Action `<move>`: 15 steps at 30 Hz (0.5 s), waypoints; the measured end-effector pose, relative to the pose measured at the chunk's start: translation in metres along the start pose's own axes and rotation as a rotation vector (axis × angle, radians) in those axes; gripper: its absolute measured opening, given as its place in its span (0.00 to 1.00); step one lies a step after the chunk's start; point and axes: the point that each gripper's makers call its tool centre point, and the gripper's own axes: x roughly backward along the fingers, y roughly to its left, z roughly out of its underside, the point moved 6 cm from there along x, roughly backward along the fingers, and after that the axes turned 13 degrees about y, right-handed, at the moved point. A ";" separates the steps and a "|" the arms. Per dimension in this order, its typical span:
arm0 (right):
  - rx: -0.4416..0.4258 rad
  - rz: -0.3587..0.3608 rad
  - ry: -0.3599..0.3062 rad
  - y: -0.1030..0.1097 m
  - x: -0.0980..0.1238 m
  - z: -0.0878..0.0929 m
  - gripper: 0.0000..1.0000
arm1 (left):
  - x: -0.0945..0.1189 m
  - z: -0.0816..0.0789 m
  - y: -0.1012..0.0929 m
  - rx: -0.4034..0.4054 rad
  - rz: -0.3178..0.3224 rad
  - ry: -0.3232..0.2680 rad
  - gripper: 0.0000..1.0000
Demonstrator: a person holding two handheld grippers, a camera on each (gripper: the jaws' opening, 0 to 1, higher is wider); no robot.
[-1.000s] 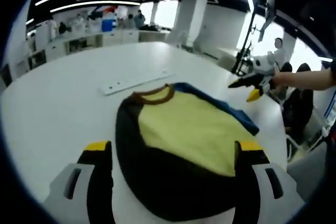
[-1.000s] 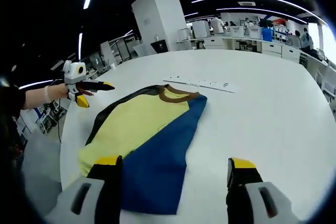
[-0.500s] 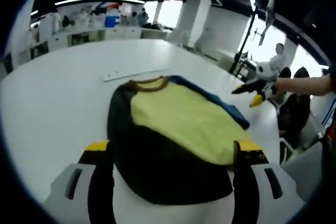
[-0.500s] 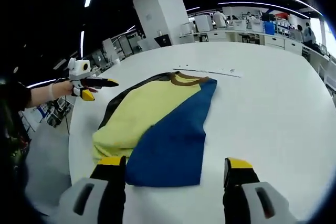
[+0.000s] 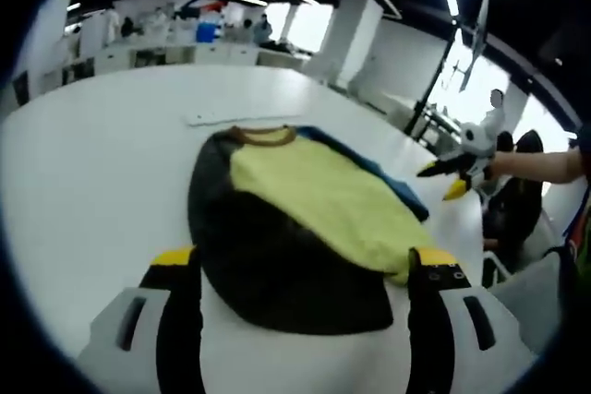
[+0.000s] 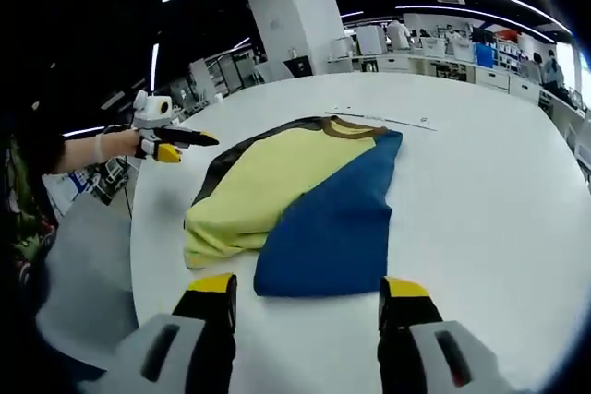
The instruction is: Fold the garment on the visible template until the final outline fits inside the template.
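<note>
Both tongs hover agape over folded garment on table

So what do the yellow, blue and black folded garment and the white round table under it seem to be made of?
The yellow, blue and black folded garment looks like soft matte knit fabric, probably cotton or a blend: it drapes, bunches at its folded edges, and has a ribbed-looking brown collar. The white round table looks like smooth laminate or painted board with a slight sheen; the exact material is unclear.
</note>
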 end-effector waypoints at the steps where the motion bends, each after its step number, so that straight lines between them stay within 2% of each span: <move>1: -0.007 -0.010 0.003 0.002 -0.001 0.001 0.59 | 0.001 0.001 -0.001 0.007 0.002 -0.004 0.89; 6: 0.000 -0.018 0.015 0.011 -0.005 0.006 0.57 | 0.002 0.006 -0.010 0.009 0.013 -0.008 0.88; 10: -0.009 -0.055 0.000 0.024 -0.006 0.006 0.52 | 0.000 0.014 -0.017 0.015 0.031 -0.004 0.86; 14: 0.018 -0.042 0.025 0.025 -0.011 0.009 0.49 | -0.004 0.023 -0.023 0.026 0.046 0.006 0.85; 15: 0.043 -0.008 0.023 0.023 -0.011 0.009 0.47 | -0.004 0.025 -0.026 0.036 0.051 0.006 0.85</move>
